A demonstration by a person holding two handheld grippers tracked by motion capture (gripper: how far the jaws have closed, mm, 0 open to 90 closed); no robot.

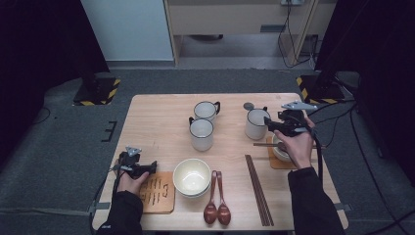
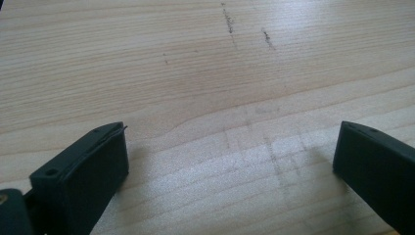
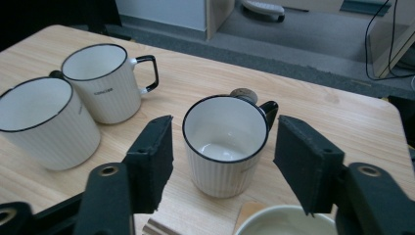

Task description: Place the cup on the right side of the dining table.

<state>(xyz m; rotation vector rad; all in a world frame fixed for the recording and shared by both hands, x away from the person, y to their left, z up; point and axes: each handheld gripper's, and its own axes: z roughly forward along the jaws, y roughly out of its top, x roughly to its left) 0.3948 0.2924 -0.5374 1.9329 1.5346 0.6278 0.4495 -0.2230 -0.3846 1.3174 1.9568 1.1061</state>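
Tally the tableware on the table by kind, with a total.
Mugs: 3
Bowls: 2
Spoons: 2
Chopstick pairs: 2
Wooden coasters: 2
Total: 11

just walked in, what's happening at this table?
A person is laying out tableware with a gripper in each hand. The right gripper is open, raised near a white mug that stands on the table; nothing is held. The left gripper is open over bare wood by a wooden coaster. Two more mugs, bowls, spoons and chopsticks are set out.
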